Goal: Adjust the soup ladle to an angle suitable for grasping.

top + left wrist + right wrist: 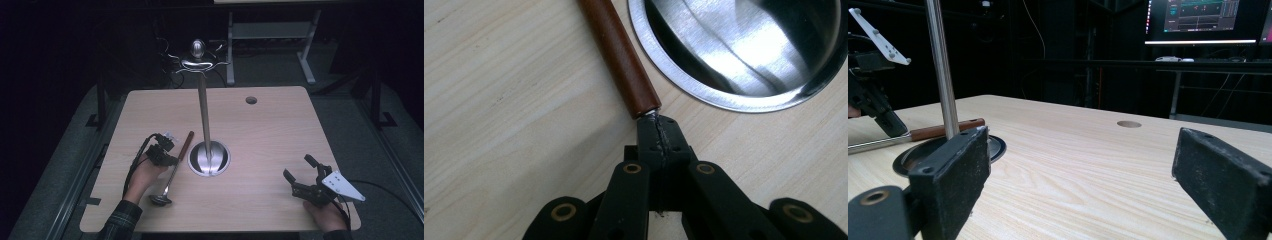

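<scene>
A ladle (172, 172) with a brown wooden handle (620, 55) and a metal shaft is seen lying on the light wooden surface (260, 145), its bowl toward the near edge and its handle pointing away. It is lying just left of the round steel base (209, 158) of an upright metal utensil stand (203, 107), whose pole rises to a hooked top with a knob. The left tool (659, 135) is pressed together on the shaft just below the wooden handle, with the jaws pinched around the metal. The left hand (147, 172) is seen resting on the surface beside the ladle. The right tool (300, 175) is held well apart, near the right front corner, its jaws spread wide with nothing between them. A small round hole (251, 100) is cut in the far part of the surface.
</scene>
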`<action>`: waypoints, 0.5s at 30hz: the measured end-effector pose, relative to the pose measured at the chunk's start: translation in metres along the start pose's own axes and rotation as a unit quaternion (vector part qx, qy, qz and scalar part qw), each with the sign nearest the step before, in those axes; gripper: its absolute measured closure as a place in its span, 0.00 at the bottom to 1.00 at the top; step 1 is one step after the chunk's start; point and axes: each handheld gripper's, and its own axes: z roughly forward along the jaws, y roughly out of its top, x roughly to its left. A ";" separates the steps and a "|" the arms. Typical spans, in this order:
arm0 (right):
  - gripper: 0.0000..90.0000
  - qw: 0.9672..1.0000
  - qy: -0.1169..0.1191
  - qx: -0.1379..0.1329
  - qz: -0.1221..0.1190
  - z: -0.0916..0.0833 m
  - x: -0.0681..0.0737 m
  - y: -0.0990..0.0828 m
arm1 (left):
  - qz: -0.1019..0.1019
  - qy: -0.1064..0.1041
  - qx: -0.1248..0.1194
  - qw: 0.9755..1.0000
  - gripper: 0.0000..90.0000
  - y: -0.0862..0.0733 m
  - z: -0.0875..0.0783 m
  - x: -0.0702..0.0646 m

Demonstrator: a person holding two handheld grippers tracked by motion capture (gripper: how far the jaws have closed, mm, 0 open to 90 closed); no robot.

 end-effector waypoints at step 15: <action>0.09 1.000 0.001 0.000 -0.003 0.000 0.000 0.000 | -0.032 0.007 0.000 0.999 0.72 0.020 -0.005 0.009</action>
